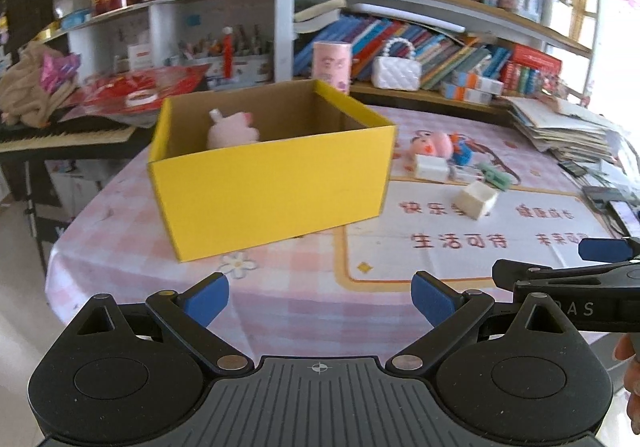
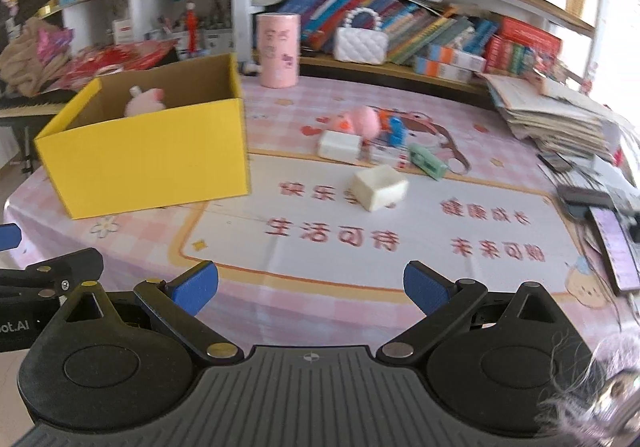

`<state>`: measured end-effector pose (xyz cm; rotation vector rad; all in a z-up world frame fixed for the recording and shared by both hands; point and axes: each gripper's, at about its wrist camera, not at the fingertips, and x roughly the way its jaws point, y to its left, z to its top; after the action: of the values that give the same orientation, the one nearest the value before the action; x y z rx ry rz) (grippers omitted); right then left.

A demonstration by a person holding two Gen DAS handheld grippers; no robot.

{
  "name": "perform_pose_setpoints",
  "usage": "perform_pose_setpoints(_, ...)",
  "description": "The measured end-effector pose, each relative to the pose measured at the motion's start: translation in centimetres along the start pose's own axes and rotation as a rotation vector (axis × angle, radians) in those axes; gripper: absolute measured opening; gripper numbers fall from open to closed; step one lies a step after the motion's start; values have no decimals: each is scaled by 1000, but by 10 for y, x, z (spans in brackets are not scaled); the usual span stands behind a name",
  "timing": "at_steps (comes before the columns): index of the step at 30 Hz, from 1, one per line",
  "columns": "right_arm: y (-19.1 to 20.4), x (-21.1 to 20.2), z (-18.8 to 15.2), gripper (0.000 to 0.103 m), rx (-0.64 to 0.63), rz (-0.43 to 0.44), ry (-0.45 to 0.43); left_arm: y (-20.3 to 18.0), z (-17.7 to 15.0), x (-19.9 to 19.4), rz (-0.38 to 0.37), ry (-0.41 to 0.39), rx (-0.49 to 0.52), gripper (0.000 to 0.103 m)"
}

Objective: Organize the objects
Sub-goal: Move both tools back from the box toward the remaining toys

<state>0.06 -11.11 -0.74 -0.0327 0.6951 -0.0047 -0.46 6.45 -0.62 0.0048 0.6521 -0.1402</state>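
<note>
The left gripper (image 1: 320, 301) is hovering with its blue fingers spread wide, holding nothing, low over the near edge of the table (image 1: 304, 311). The right gripper (image 2: 310, 291) is hanging equally wide and empty beside it; its body reads "DAS", partly cut off. The tablecloth is showing red Chinese writing, blurred. Beyond the grippers a yellow box (image 1: 272, 175) is sitting with a pink plush toy (image 1: 232, 131) half hidden inside. Right of the box, a cream cube (image 2: 380, 187), a white block (image 2: 339, 145), a green clip (image 2: 427, 161) and a pink toy (image 2: 362, 119) are lying loose.
</note>
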Motion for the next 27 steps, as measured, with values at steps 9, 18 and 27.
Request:
perform_pose_setpoints(9, -26, -4, -9, 100, 47, -67, 17, -24, 3, 12, -64, 18, 42, 99)
perform_pose_setpoints(18, -53, 1, -11, 100, 82, -112, 34, -50, 11, 30, -112, 39, 74, 99)
perform_pose_setpoints(27, -87, 16, 0, 100, 126, -145, 45, -79, 26, 51, -132, 44, 102, 99)
